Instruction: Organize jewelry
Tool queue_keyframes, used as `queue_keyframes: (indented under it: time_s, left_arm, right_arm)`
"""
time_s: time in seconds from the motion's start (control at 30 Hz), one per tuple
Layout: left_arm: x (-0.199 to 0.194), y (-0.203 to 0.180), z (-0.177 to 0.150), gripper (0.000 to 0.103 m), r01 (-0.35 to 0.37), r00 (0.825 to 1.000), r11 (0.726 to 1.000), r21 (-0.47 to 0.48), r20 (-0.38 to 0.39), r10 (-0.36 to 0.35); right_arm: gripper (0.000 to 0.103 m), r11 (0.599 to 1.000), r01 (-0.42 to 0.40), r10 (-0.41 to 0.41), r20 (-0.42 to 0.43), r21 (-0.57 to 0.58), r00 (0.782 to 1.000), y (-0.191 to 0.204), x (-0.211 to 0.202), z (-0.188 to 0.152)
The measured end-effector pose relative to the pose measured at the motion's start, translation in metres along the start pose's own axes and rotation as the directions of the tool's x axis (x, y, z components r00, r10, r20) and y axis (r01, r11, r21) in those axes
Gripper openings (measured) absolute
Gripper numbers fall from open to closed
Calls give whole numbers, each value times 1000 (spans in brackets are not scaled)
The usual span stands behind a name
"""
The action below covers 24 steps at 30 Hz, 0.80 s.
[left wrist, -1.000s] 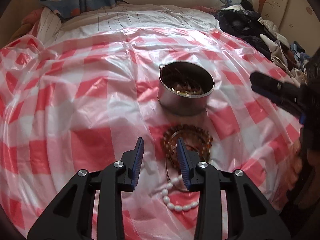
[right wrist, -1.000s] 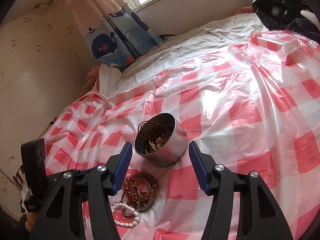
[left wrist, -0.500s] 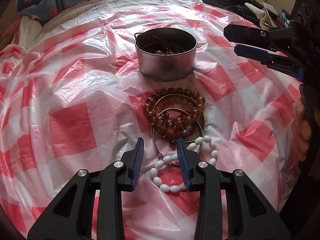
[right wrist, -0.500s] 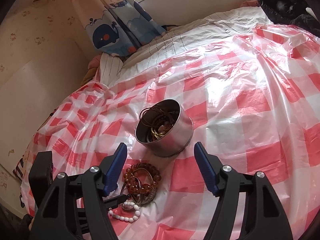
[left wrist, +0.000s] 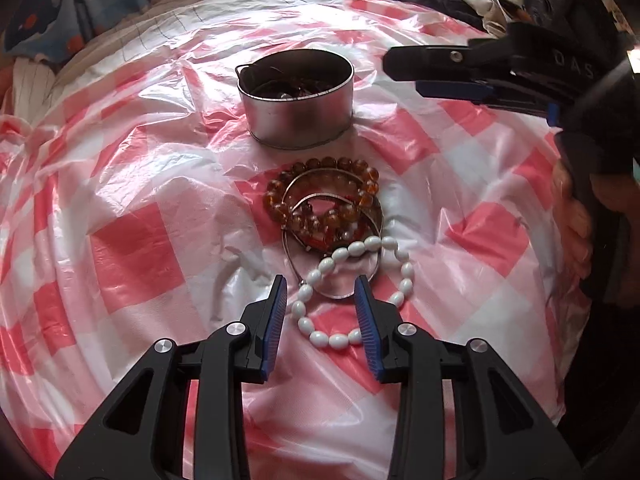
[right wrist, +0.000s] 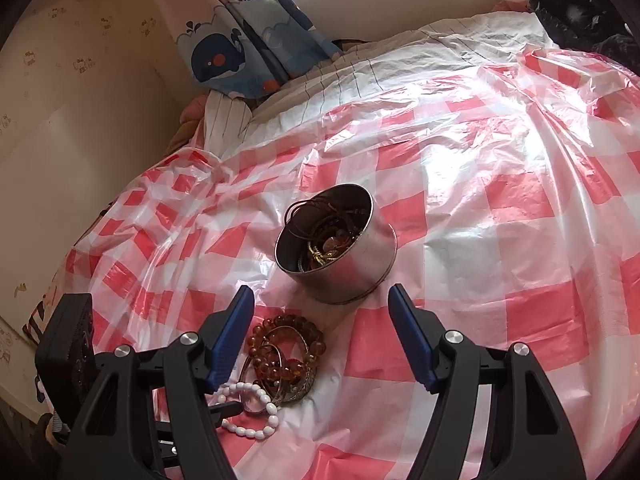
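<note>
A round metal tin (left wrist: 298, 104) (right wrist: 340, 248) with jewelry inside stands on the checked sheet. In front of it lies a pile of amber bead bracelets (left wrist: 320, 196) (right wrist: 286, 344) and silver bangles (left wrist: 344, 272). A white bead bracelet (left wrist: 352, 280) (right wrist: 250, 408) lies nearest to me. My left gripper (left wrist: 320, 284) hangs low over the white bracelet, its blue pads on either side of the near loop and apart from the beads. My right gripper (right wrist: 320, 292) stands open and empty just short of the tin, and shows side-on in the left wrist view (left wrist: 420, 74).
A red-and-white checked plastic sheet (right wrist: 500, 200) covers the bed. A whale-print curtain (right wrist: 224, 56) and a wall bound the left side. Dark clothes (right wrist: 580, 12) are heaped at the far right. A hand (left wrist: 572, 232) holds the right gripper.
The left gripper rolled, sank and drew back from the amber pile, so the white bracelet now lies between its tips. The right gripper's jaws opened wider.
</note>
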<state>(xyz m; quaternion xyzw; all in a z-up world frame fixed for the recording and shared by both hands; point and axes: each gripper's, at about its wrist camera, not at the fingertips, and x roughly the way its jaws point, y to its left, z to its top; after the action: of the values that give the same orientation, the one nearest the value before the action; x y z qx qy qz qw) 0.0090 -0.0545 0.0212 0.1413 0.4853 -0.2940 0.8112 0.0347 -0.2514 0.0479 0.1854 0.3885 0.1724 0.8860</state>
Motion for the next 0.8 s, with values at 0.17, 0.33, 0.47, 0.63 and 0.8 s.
queue_keyframes:
  time_s: [0.17, 0.33, 0.47, 0.63, 0.8]
  left_arm:
    - [7, -4, -4, 33, -10, 1000, 999, 31, -21, 11]
    - [5, 1, -5, 7, -10, 1000, 1000, 6, -15, 10]
    - [-5, 15, -2, 7, -1, 999, 998, -56, 35, 3]
    - [-19, 36, 0, 7, -3, 995, 990, -143, 97, 17]
    - [-7, 43, 2, 7, -66, 996, 985, -159, 51, 75]
  right_arm:
    - [67, 998, -18, 13, -77, -65, 997, 18, 24, -10]
    - [30, 993, 11, -29, -152, -119, 988, 31, 53, -23]
    - [2, 991, 2, -19, -127, -134, 992, 35, 49, -23]
    - [1, 995, 3, -9, -55, -96, 998, 25, 26, -10]
    - [6, 999, -46, 50, -167, 23, 985, 5, 46, -12]
